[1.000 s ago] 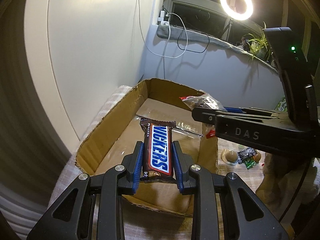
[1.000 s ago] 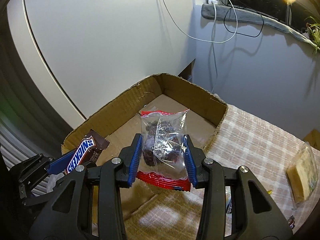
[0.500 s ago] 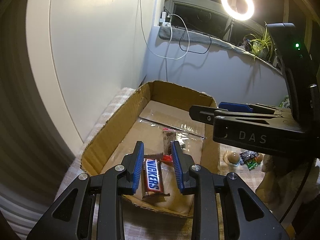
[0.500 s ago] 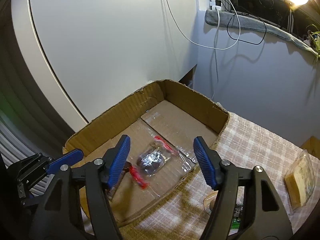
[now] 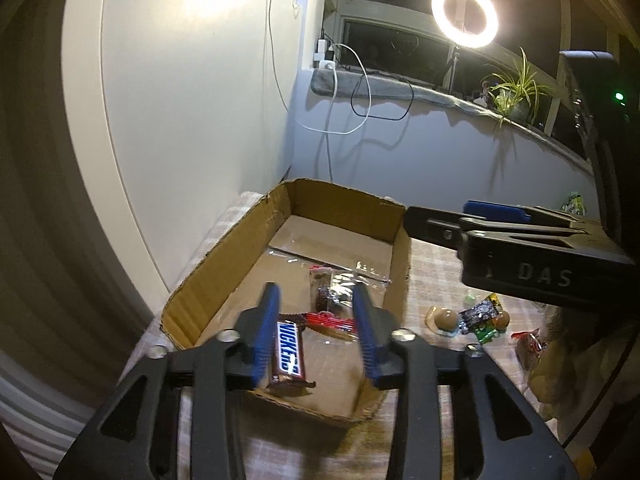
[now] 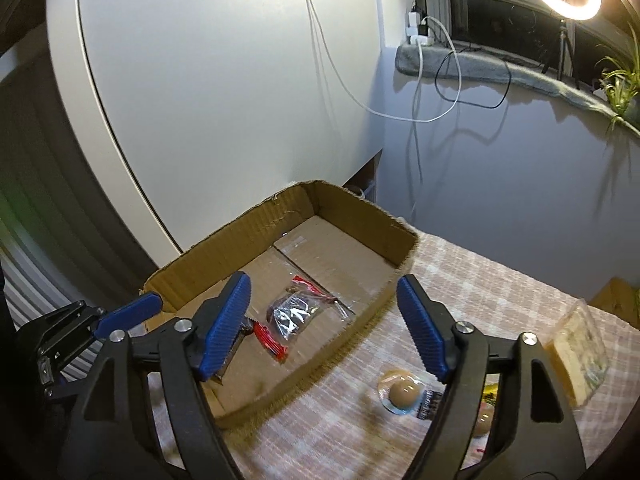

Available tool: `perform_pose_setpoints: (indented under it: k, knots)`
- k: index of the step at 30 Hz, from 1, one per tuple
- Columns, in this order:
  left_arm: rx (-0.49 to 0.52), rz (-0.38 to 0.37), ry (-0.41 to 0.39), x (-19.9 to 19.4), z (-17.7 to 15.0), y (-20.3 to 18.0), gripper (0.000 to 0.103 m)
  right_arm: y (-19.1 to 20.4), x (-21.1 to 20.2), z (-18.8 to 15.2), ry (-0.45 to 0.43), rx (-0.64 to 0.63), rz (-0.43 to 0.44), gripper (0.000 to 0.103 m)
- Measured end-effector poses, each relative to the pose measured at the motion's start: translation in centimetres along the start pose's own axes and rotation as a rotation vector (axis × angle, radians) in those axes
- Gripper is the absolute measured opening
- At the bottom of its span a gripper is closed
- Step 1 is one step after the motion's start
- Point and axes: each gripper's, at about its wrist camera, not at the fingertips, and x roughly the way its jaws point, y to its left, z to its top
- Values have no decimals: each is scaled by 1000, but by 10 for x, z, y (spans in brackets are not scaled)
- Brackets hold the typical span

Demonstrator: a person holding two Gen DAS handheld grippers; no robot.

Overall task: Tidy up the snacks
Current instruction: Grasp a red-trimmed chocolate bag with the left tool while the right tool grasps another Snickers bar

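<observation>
I had the left gripper (image 5: pixel 316 324) poised above the near end of the cardboard box (image 5: pixel 224 256), its jaws opening with nothing pressed between the blue pads. The Snickers bar (image 5: pixel 289 354) lay on the box floor at that near end, seen through the gap between the fingers and close to the left pad, though I could not tell for sure whether it brushed it. Just beyond the bar, toward the middle of the box, lay the clear packet with red ends (image 5: pixel 330 300), holding something dark; one red end sat right beside the bar's far tip.

My right gripper (image 6: pixel 324 320) hung over the box's right-hand wall, jaws spreading wide and gripping nothing. From its camera the same clear packet (image 6: pixel 296 314) rested flat on the box floor, well below and apart from both pads.

Outside the box, on the checked tablecloth (image 6: pixel 480 280) to its right, I saw a round brown sweet in a clear wrapper (image 6: pixel 404 394), and further right of the box a clear-wrapped yellowish slab (image 6: pixel 580 352). Behind the box stood a pale wall, with a ring light (image 5: pixel 464 14) and a potted plant (image 5: pixel 514 92) on the sill beyond the box's far right corner.
</observation>
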Motion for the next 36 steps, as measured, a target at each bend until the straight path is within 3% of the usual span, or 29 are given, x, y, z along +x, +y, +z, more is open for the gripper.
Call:
perform_pose_setpoints:
  k: [5,10,13,25,36]
  knots:
    - [11,-9,-13,-5,-3,-12,65,-13,-24,-9,-26,14,-26,89]
    - [27,-36,-18,-9,-5,-28,74,-35,-52,-23,-46,40,-67,96]
    - [36,-56,-16,-8,-7,-39,74,-50,-69,-33,-50,47,-102,101]
    - [84,-168,40,-2,-19,-84,74,-128,-123,-89,-6,158,-231,102]
    - [145,-309,146,18,-44,-137,74,-182,-126,-135,81,301,-273,102]
